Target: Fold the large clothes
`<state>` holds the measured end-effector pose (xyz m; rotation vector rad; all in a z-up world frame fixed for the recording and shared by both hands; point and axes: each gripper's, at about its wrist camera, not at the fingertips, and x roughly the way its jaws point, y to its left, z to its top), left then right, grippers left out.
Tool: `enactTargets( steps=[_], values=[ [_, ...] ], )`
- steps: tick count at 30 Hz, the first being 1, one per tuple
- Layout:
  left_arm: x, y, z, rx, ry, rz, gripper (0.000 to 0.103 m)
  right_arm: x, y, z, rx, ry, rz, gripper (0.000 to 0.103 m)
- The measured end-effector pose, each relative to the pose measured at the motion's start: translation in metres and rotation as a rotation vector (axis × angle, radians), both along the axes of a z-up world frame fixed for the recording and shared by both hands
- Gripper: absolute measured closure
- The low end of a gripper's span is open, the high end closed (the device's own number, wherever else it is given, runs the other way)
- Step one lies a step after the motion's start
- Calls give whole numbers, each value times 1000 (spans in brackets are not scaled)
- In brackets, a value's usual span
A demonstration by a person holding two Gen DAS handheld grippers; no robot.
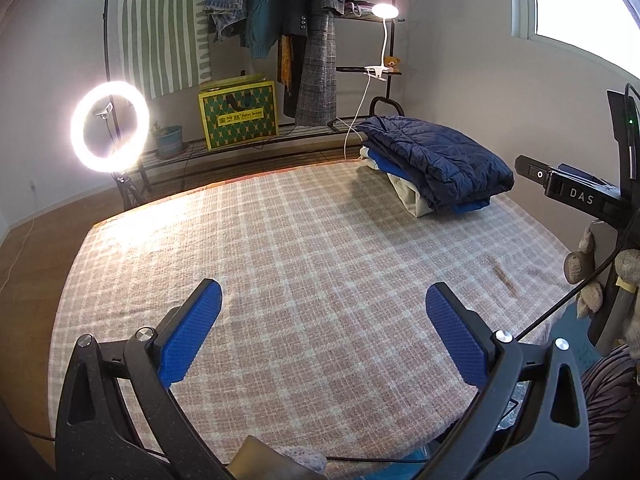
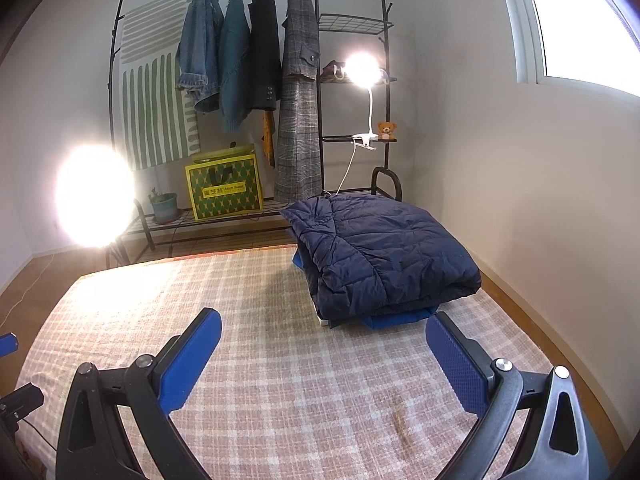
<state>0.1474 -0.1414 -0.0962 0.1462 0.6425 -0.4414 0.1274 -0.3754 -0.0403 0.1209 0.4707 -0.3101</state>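
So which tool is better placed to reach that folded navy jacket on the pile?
Probably the right tool. In its view the navy jacket lies just ahead of its open fingers. From the left tool, also open, the pile sits far off to the right across the checked blanket.

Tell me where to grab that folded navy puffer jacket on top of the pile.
Probably the navy puffer jacket by its near folded edge, which overhangs the blue garment beneath. Come in low from the front with the open right gripper.
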Motion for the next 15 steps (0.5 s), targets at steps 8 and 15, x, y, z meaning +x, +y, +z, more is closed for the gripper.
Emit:
enactTargets(
  steps=[8, 15],
  values=[
    [0, 0, -2, 4, 8, 2, 0, 0, -1, 0, 0, 0, 1, 0],
    [0, 1, -2, 2, 6, 3, 0, 0, -4, -1, 0, 3, 3, 0]
  ],
)
